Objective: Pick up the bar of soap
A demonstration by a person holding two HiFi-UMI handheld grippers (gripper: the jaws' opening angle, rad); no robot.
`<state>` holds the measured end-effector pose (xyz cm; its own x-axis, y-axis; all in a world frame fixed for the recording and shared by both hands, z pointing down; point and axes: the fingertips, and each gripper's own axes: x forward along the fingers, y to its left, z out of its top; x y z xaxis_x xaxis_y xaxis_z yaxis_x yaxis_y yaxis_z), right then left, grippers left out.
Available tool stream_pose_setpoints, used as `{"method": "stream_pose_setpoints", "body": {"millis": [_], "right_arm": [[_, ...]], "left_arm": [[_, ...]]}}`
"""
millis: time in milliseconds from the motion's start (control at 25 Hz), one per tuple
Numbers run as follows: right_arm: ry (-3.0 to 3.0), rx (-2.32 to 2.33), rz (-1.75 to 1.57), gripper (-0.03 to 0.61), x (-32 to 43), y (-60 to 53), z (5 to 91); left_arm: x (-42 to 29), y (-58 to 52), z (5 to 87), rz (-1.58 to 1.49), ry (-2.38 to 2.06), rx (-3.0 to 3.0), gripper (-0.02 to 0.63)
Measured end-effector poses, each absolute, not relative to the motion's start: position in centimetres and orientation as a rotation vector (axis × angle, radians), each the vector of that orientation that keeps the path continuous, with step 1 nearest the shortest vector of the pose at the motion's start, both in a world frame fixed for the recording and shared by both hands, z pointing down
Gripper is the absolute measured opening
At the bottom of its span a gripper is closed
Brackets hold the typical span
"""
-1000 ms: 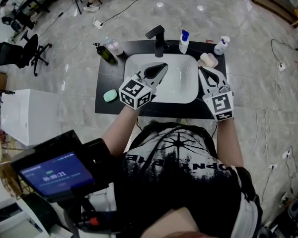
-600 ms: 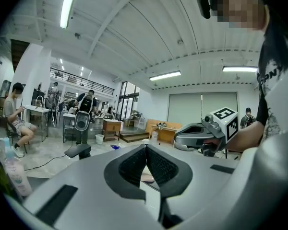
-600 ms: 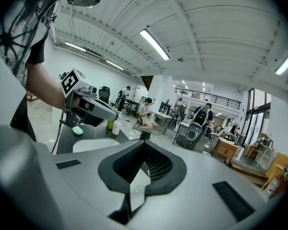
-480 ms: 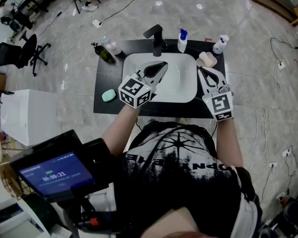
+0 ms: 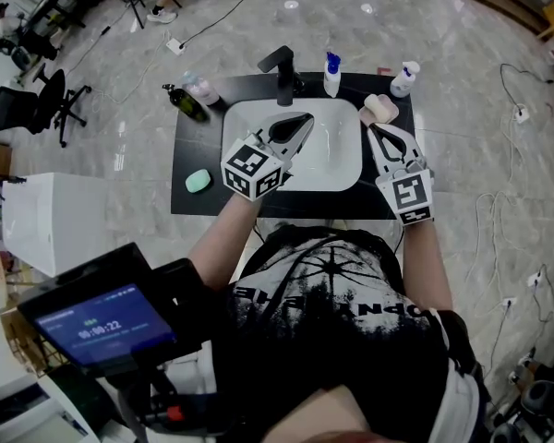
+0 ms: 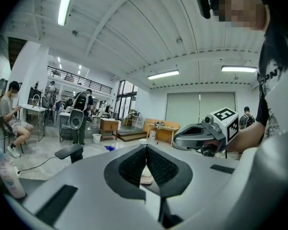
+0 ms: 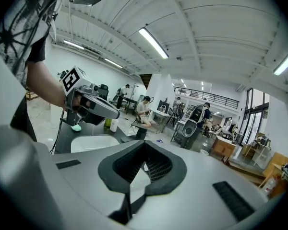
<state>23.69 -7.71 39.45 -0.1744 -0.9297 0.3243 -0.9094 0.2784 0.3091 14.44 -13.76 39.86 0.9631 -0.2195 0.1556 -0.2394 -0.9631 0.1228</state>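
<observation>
A mint-green bar of soap lies on the left part of the black counter, and it shows small in the right gripper view. A pale beige block lies on the counter's right back corner. My left gripper hovers over the white sink, well to the right of the green bar, with its jaws shut and nothing in them. My right gripper hangs over the sink's right rim just in front of the beige block, shut and empty.
A black faucet stands behind the sink, with a blue-capped bottle and a white spray bottle to its right. A dark green bottle and a clear one stand at the back left. Cables cross the floor.
The head camera has drifted a little, so the counter sits slightly further left in the picture. Both grippers keep their places and stay shut.
</observation>
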Motion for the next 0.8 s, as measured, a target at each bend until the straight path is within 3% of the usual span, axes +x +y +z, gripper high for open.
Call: {"method": "stream_pose_setpoints", "body": {"millis": [800], "right_arm": [[-2.102,1.652,0.056,0.014,30.2,-9.0,43.5]], "left_arm": [[22.7,-14.4,44.0,0.364,-0.255,2.923,0.011]]}}
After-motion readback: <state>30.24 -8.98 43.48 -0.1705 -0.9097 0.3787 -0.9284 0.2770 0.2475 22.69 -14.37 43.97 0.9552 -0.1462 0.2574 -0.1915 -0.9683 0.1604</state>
